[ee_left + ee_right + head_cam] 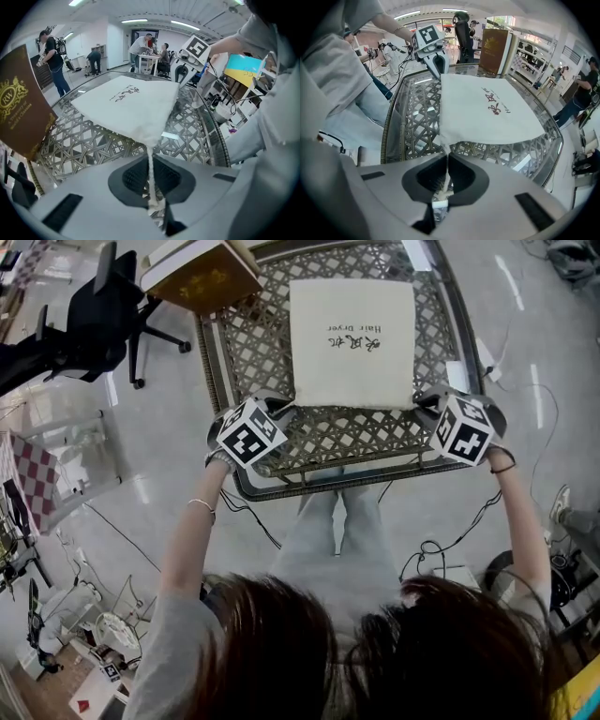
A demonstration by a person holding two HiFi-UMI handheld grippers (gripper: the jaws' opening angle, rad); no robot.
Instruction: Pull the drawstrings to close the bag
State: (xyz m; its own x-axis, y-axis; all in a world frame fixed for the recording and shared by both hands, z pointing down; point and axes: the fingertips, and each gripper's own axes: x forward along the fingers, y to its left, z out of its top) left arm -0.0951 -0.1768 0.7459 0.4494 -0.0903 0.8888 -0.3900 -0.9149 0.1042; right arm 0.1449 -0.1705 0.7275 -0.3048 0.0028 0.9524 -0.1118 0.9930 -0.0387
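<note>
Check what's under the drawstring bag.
The glass-topped lattice table lies under the white drawstring bag. The patch it covers is hidden, so anything there can't be seen.

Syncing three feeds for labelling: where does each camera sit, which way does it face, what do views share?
Head view: on the person's head, facing steeply down at the white bag on the lattice table; hair, forearms, left gripper, right gripper show.
Left gripper view: on that gripper, facing along its jaws, shut on a drawstring, across the bag; sleeve at right.
Right gripper view: likewise, jaws shut on the other drawstring; torso at left.
Shared: both gripper views show the bag and the opposite gripper.
</note>
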